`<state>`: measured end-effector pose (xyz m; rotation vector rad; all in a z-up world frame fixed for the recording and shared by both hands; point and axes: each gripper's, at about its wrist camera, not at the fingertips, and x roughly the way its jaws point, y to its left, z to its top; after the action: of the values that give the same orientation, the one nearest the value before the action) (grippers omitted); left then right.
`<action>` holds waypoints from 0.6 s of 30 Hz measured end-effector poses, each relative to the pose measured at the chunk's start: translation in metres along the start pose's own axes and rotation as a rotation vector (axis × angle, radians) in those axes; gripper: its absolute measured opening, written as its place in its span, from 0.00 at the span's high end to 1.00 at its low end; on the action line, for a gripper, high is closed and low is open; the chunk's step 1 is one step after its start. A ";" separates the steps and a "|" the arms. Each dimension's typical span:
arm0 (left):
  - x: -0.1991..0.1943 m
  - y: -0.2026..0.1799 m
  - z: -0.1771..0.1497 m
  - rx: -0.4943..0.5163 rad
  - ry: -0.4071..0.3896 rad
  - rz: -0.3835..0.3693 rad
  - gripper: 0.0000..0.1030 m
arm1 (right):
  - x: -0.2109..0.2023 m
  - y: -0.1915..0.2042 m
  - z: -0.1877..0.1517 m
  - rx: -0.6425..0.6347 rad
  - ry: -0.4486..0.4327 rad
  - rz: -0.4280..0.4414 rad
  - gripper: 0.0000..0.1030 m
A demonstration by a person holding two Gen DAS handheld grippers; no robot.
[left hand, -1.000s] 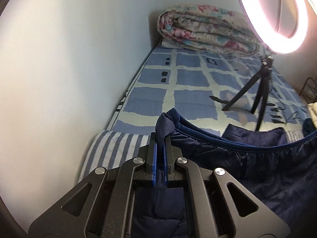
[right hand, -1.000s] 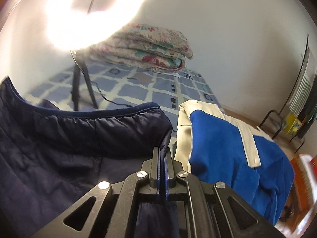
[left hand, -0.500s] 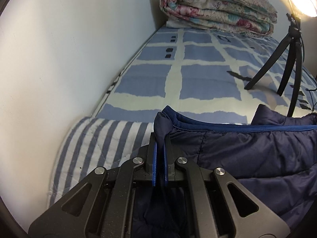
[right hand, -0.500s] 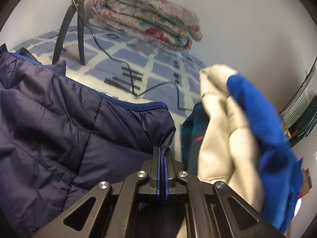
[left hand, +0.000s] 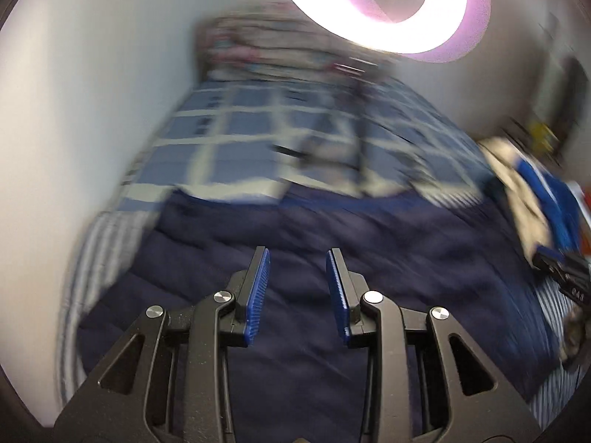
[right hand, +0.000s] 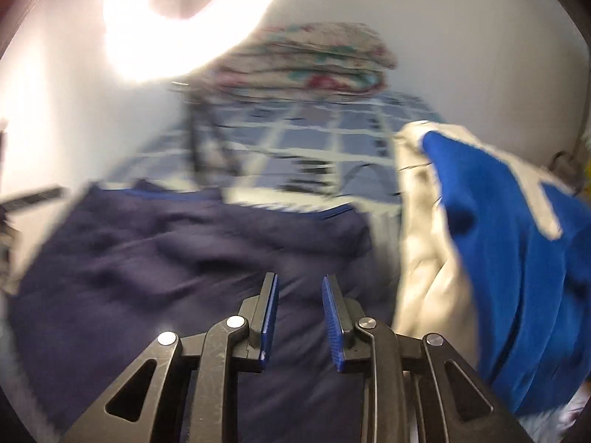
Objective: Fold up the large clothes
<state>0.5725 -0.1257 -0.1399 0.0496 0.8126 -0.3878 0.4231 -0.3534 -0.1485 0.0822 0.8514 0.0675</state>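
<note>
In the left wrist view, the left gripper is seen with its jaws spread well apart and nothing held between them; only the dark cloth below is framed by the gap. The fingers are faced with ribbed blue pads on black angular arms fastened with round silver screws. Beneath them the navy jacket is laid out flat on the bed, its surface quilted in soft padded channels and edged along the far hem with a brighter blue trim. A striped blue-and-white sheet is visible at its left edge, and beyond it the blue checked bedcover is spread toward the wall. A glowing ring light is seen overhead. At the right, a crumpled cream and blue garment is piled beside the jacket. The picture is blurred, and no writing can be read with certainty.

In the right wrist view, the right gripper is likewise released, its jaws parted with nothing gripped, above the navy jacket, which is rumpled in low folds here. A folded floral quilt is stacked at the far end of the bedcover. The cream and blue garment is heaped just to the right of the jacket, its blue part matte and its cream part slightly glossy.
</note>
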 end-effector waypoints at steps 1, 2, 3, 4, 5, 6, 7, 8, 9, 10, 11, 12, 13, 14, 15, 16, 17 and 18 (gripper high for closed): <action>-0.001 -0.017 -0.007 0.029 0.016 -0.025 0.69 | -0.006 0.007 -0.007 -0.001 0.003 0.029 0.76; 0.001 -0.031 -0.011 0.047 0.029 -0.039 0.69 | -0.015 0.018 -0.019 -0.002 0.008 0.069 0.76; 0.006 -0.047 -0.014 0.072 0.043 -0.041 0.69 | -0.019 0.026 -0.029 -0.002 0.017 0.095 0.76; 0.014 -0.061 -0.016 0.094 0.063 -0.037 0.69 | -0.021 0.033 -0.037 -0.003 0.025 0.108 0.76; 0.022 -0.070 -0.016 0.106 0.082 -0.041 0.69 | -0.023 0.040 -0.045 -0.004 0.031 0.118 0.76; 0.033 -0.078 -0.015 0.108 0.102 -0.038 0.69 | -0.022 0.045 -0.052 -0.007 0.040 0.127 0.76; 0.044 -0.084 -0.016 0.107 0.118 -0.020 0.69 | -0.020 0.050 -0.059 -0.012 0.052 0.131 0.76; 0.052 -0.087 -0.016 0.114 0.131 0.001 0.69 | -0.017 0.054 -0.065 -0.020 0.068 0.128 0.76; 0.062 -0.089 -0.018 0.118 0.148 0.035 0.69 | -0.014 0.056 -0.071 -0.027 0.084 0.122 0.76; 0.073 -0.088 -0.020 0.106 0.165 0.050 0.69 | -0.009 0.057 -0.077 -0.029 0.101 0.115 0.76; 0.080 -0.085 -0.023 0.091 0.187 0.056 0.69 | -0.004 0.057 -0.084 -0.030 0.118 0.108 0.76; 0.088 -0.080 -0.026 0.070 0.203 0.056 0.69 | 0.000 0.057 -0.090 -0.033 0.127 0.104 0.76; 0.093 -0.078 -0.031 0.061 0.206 0.062 0.69 | 0.003 0.055 -0.092 -0.035 0.129 0.102 0.77; 0.099 -0.076 -0.036 0.060 0.206 0.069 0.69 | 0.005 0.054 -0.095 -0.035 0.128 0.095 0.78; 0.102 -0.076 -0.039 0.064 0.195 0.081 0.69 | 0.007 0.053 -0.098 -0.038 0.126 0.090 0.78; 0.102 -0.077 -0.040 0.070 0.184 0.087 0.69 | 0.010 0.053 -0.100 -0.036 0.127 0.088 0.78; 0.100 -0.078 -0.040 0.073 0.183 0.091 0.69 | 0.012 0.053 -0.101 -0.031 0.133 0.083 0.78; 0.097 -0.078 -0.039 0.069 0.188 0.099 0.69 | 0.011 0.052 -0.100 -0.022 0.137 0.080 0.78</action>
<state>0.5777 -0.2218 -0.2284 0.1921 0.9781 -0.3205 0.3540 -0.2957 -0.2169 0.0915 0.9838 0.1586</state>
